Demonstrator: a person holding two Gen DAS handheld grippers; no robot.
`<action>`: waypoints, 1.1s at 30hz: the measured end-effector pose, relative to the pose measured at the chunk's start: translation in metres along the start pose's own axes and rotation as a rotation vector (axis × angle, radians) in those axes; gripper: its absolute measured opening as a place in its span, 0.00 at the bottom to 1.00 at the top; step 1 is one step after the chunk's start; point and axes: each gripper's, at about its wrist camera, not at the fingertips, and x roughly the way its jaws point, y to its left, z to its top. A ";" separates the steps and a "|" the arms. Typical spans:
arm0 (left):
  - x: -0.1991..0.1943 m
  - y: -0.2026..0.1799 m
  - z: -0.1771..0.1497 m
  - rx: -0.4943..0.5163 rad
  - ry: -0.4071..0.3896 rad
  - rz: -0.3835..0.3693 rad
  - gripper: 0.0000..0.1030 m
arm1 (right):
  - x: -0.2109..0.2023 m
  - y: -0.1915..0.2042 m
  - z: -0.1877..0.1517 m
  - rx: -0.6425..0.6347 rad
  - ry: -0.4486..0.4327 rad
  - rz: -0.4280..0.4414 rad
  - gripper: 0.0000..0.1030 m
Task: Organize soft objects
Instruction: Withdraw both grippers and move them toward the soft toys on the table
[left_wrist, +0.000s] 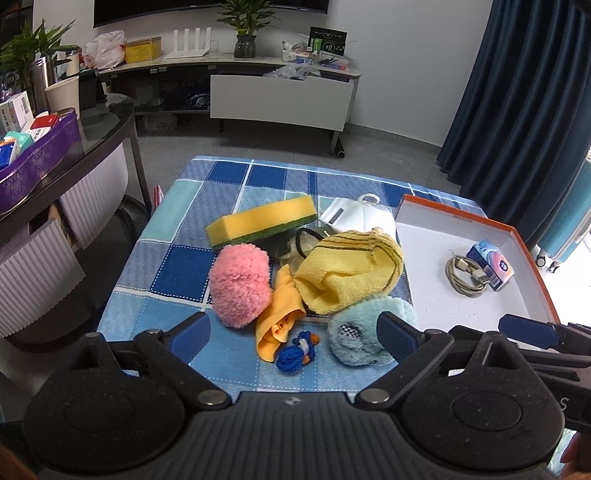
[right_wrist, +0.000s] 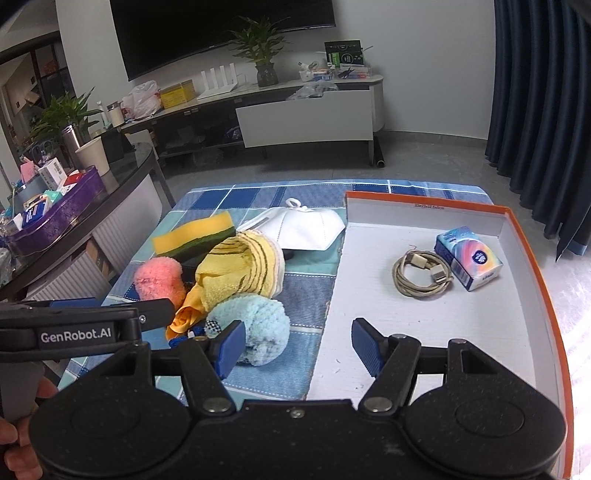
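Pile location: soft objects lie bunched on the blue checked cloth (left_wrist: 177, 273) at the middle of the table, left of the orange-rimmed box lid (right_wrist: 532, 254).
Box contents: a coiled cable (right_wrist: 421, 273) and a tissue pack (right_wrist: 469, 258) sit at the far right of the lid; its near part is bare.
Left tool (left_wrist: 295, 332): jaws wide, holding nothing — it hangs over the near edge of the pile.
Right tool (right_wrist: 299, 343): jaws wide, holding nothing — it straddles the lid's left wall, one finger over the cloth, one over the lid.
Nearest item: light blue fluffy ball (left_wrist: 365, 332), at the near right corner of the pile, just beside the lid.
Key relation: the ball lies just ahead of the left tool's right finger and just beside the right tool's left finger; either tool is close, the right one judged better placed for a short carry rightward into the lid.
Other items: pink fluffy ball (left_wrist: 240, 284) near left, yellow towel (left_wrist: 351, 273) centre, sponge (left_wrist: 258, 221) and white mask (left_wrist: 354, 216) far.
Small item: blue knit toy (left_wrist: 295, 352) between the left tool's fingers.
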 end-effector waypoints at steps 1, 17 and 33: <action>0.000 0.002 0.000 -0.005 0.001 0.002 0.96 | 0.001 0.002 0.000 -0.002 0.002 0.002 0.75; 0.008 0.033 -0.006 -0.067 0.022 0.015 0.96 | 0.023 0.026 -0.002 -0.033 0.042 0.038 0.75; 0.036 0.055 0.004 -0.091 0.050 0.049 0.97 | 0.042 0.025 -0.005 -0.016 0.080 0.041 0.75</action>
